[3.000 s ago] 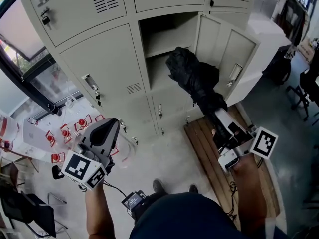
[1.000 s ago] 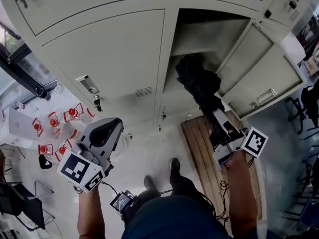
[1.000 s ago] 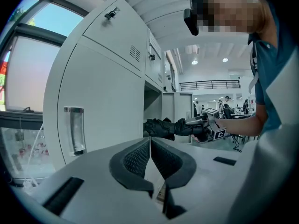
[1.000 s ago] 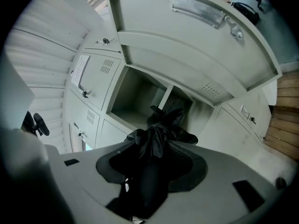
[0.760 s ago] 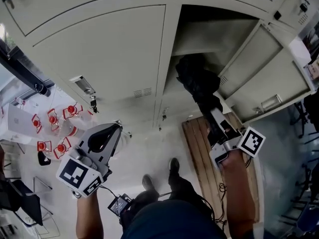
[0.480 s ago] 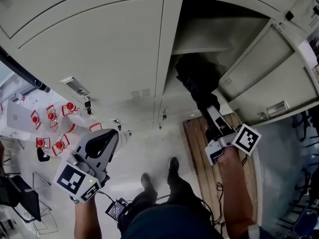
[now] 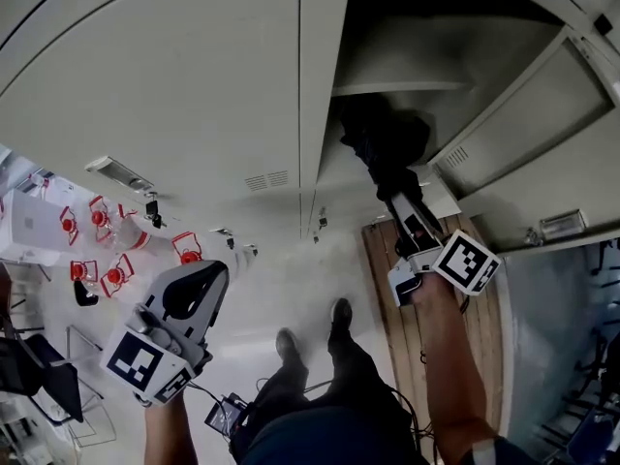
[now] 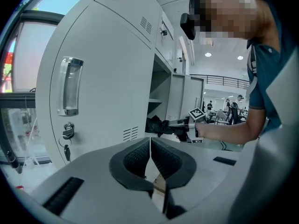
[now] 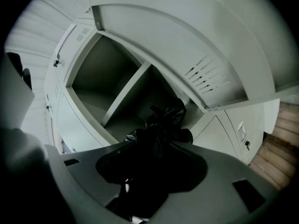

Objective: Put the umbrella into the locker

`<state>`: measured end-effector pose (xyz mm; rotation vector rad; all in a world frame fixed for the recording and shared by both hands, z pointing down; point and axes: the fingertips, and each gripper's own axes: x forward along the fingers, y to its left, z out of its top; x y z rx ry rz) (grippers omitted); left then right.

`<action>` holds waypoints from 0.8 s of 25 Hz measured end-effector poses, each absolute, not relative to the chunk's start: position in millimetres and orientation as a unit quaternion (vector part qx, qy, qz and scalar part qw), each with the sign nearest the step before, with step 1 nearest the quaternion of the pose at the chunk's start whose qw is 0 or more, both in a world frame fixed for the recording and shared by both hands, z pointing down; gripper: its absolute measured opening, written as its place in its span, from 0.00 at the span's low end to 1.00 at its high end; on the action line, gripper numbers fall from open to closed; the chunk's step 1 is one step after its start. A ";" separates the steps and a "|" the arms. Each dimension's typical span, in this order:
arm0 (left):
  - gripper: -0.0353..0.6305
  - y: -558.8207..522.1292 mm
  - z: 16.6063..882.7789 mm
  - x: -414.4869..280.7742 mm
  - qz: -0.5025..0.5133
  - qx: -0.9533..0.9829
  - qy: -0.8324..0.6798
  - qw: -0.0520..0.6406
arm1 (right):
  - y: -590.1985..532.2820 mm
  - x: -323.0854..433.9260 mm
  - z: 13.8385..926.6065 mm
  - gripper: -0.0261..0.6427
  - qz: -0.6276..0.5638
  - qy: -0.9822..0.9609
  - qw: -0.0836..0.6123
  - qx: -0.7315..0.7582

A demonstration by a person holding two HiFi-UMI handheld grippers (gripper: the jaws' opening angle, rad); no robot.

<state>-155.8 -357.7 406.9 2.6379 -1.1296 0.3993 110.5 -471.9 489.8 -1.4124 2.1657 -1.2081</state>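
Observation:
A folded black umbrella (image 7: 383,148) pokes into the open locker (image 7: 417,56), its far end under the inner shelf (image 7: 392,87). My right gripper (image 7: 407,223) is shut on the umbrella's near end, just outside the locker mouth. In the right gripper view the black umbrella (image 9: 161,129) fills the space between the jaws and points at the lower compartment (image 9: 135,111). My left gripper (image 7: 189,289) hangs low at the left, shut and holding nothing. The left gripper view shows the umbrella (image 8: 161,125) and the right gripper (image 8: 189,125) from the side.
The locker door (image 7: 542,124) stands swung open to the right. A closed locker door (image 7: 174,76) with a handle (image 8: 69,91) and keys (image 8: 67,136) is at the left. A wooden pallet (image 7: 397,308) lies on the floor below the locker. Red-and-white items (image 7: 97,250) sit at far left.
The right gripper has carried the umbrella forward and up, so its far end now sits deeper inside the open locker. The left gripper has dropped lower. The view has closed in on the lockers.

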 end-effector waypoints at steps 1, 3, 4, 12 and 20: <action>0.09 -359.3 409.7 -154.4 0.136 0.903 -0.387 0.124 | -477.7 110.0 492.3 0.34 -0.406 0.756 0.134 -0.496; 0.09 -362.3 414.5 -151.7 0.135 0.903 -0.388 0.129 | -488.7 110.3 499.3 0.34 -0.384 0.763 0.112 -0.508; 0.09 -363.8 416.7 -150.6 0.135 0.902 -0.388 0.132 | -494.0 109.8 502.7 0.34 -0.375 0.766 0.103 -0.512; 0.09 -373.1 433.4 -146.5 0.134 0.899 -0.390 0.147 | -529.6 97.0 518.3 0.35 -0.302 0.795 -0.009 -0.526; 0.09 -380.2 443.8 -143.9 0.128 0.899 -0.392 0.147 | -562.3 82.2 535.3 0.35 -0.251 0.805 -0.115 -0.525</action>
